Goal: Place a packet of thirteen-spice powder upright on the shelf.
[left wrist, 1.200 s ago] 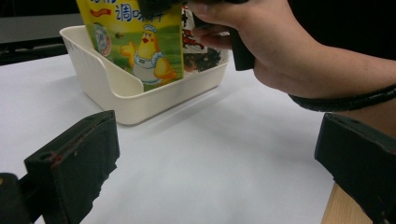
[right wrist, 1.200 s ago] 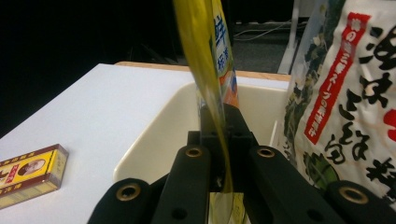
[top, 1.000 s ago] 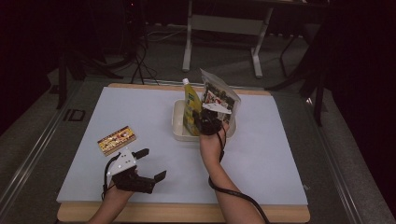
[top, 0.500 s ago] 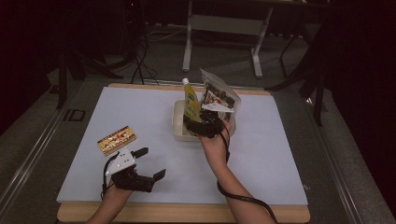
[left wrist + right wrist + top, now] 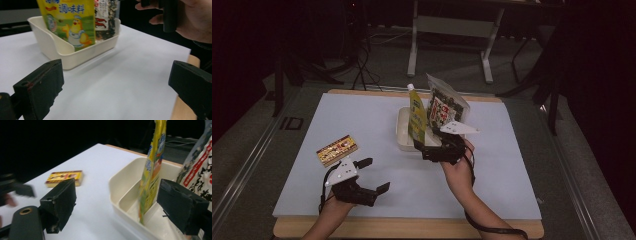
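Right gripper just opened beside yellow pouch in tray, left gripper spread

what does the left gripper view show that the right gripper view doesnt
Left gripper view alone: the chicken print on the face of the yellow seasoning pouch, the person's right hand at upper right, and the table's wooden edge.

Right gripper view alone: the small yellow box lying flat on the white sheet, and the yellow pouch seen edge-on between the open jaws of the right hand-held gripper, which have just been opening.

Both: the cream tray, with the yellow pouch and the dark snack bag standing in it.
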